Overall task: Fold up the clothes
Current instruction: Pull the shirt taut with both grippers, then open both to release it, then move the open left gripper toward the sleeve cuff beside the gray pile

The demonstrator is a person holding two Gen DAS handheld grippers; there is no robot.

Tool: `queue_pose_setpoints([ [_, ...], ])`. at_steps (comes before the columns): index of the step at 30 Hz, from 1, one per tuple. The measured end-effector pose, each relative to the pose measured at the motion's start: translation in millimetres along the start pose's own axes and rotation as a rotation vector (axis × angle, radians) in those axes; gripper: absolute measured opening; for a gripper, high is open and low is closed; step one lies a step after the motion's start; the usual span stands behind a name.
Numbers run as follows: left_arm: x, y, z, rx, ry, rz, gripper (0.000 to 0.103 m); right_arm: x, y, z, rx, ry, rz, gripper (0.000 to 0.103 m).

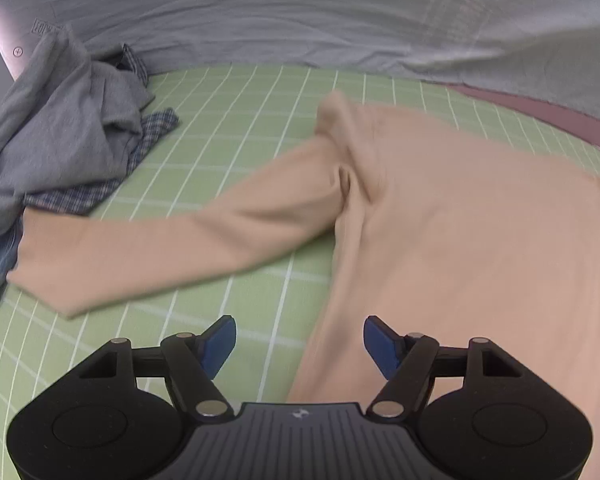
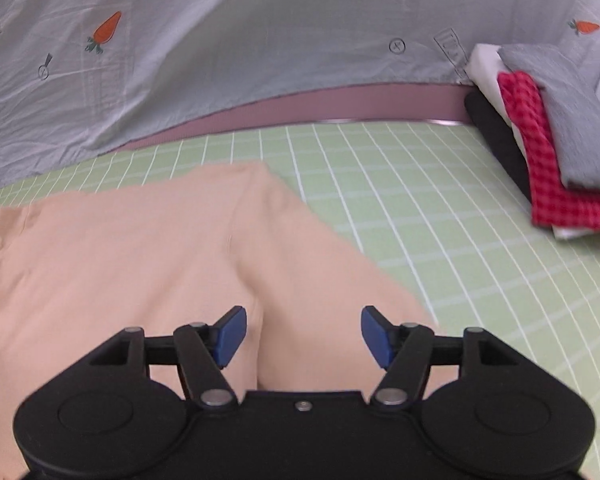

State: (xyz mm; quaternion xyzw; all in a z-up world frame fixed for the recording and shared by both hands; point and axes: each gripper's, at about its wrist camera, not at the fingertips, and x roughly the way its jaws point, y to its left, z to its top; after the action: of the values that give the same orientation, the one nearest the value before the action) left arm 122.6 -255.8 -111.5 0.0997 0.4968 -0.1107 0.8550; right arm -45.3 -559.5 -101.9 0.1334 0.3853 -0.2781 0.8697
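Peach shirt, long-sleeved, spread flat on the green grid sheet that covers the bed. One sleeve extends away from the body of the shirt across the sheet, its cuff reaching the edge of a heap of unfolded clothes: a grey garment lying over a blue plaid garment, piled toward the far left corner of the sheet. In the right wrist view the shirt fills the near left part of the sheet, with a soft crease running up its middle. Left gripper: jaws spread wide, holding nothing, poised above the shirt's side edge where cloth meets bare sheet. Right gripper: jaws likewise spread wide and empty, poised above the shirt's cloth. A stack of folded clothes, with a red checked piece between grey, white and black ones, sits at the far right edge of the sheet. A pale grey blanket with carrot prints borders the far edge.
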Motion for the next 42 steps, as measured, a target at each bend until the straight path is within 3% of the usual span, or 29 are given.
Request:
queue_pose_setpoints([
  [5, -10, 7, -47, 0.043, 0.067, 0.008, 0.076, -36, 6, -62, -0.055, 0.063, 0.024, 0.065],
  [12, -28, 19, -81, 0.063, 0.085, 0.013, 0.078, -69, 23, -111, -0.114, 0.097, 0.037, 0.067],
  [21, -46, 56, -114, 0.0, 0.075, 0.043, 0.083, -92, 31, -137, -0.143, 0.084, 0.004, 0.072],
  [26, -47, 85, -129, -0.04, 0.105, 0.093, 0.083, -98, 34, -144, -0.136, 0.082, -0.015, 0.074],
  [30, -49, 100, -136, -0.077, 0.115, 0.09, 0.083, -100, 35, -149, -0.121, 0.084, -0.03, 0.077],
  [34, -54, 92, -137, -0.054, 0.109, 0.069, 0.083, -102, 33, -151, -0.116, 0.093, -0.032, 0.08],
  [42, -69, 30, -137, 0.076, 0.056, 0.002, 0.087, -106, -2, -149, -0.047, 0.07, -0.03, 0.082],
])
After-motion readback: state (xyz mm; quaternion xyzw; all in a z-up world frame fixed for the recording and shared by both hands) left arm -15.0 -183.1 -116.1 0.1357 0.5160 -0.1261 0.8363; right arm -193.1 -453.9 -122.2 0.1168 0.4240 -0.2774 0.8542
